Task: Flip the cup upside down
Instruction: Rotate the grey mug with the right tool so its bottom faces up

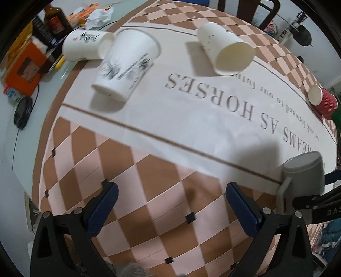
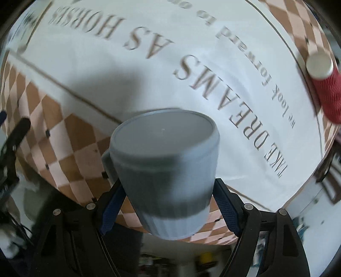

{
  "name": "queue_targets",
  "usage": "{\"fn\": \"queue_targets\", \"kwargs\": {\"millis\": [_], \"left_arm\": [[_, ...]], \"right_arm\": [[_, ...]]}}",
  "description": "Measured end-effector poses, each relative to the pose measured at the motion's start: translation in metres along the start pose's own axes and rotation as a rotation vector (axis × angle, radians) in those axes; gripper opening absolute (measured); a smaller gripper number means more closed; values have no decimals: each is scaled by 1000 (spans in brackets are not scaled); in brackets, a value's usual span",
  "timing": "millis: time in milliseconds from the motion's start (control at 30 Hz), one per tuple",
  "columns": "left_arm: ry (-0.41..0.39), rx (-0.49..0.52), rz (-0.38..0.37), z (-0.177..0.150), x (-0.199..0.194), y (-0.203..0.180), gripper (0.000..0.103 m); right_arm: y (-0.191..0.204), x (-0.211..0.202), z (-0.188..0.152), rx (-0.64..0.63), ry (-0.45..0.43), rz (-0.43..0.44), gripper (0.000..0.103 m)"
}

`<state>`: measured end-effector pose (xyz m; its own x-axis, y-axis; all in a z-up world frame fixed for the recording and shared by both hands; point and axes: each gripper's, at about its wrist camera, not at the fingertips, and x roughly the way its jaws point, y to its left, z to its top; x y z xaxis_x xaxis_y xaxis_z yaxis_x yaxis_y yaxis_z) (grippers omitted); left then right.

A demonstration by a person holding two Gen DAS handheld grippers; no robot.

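Observation:
My right gripper (image 2: 168,198) is shut on a grey plastic mug (image 2: 166,166), its flat base turned up toward the camera, handle to the left. It hangs in the air over the table's near edge. The same mug (image 1: 302,174) shows at the right of the left wrist view. My left gripper (image 1: 170,196) is open and empty above the checkered border of the tablecloth (image 1: 149,170). Three white paper cups lie on their sides at the far end: one printed (image 1: 125,64), one behind it (image 1: 85,44), one plain (image 1: 226,53).
A red ribbed paper cup (image 1: 324,102) stands upside down at the right edge; it also shows in the right wrist view (image 2: 326,85). Bottles (image 1: 55,21), an orange box (image 1: 23,70) and crumpled paper (image 1: 98,15) crowd the far left.

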<state>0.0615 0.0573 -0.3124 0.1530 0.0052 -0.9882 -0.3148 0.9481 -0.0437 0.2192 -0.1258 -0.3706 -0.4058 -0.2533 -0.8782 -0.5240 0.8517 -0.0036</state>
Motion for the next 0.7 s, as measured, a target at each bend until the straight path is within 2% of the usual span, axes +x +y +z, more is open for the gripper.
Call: {"fn": "queue_targets", "kwargs": {"millis": [133,233,333,500,600,700], "left_arm": [[7,33,-4,4,3,-15,103],[16,49,0,6,5,-21,103],[29,55,11,8,4,-31,103],[61,62,20,20,13,-32,103],[66,76,16,30,14,-33,103],[69,79,8,41,14,-36,103]], "right_arm": [[-14,-3,7,69,3,75,84],[-19,-8,11,56,0,86,84],[-17,-21,7,18,-64,66,84],[-20,-29,7,21,-142,100,81],[-36,-34,-9,44,-222,114,80],[-55,-49,-22,112,-332,178,80]]}}
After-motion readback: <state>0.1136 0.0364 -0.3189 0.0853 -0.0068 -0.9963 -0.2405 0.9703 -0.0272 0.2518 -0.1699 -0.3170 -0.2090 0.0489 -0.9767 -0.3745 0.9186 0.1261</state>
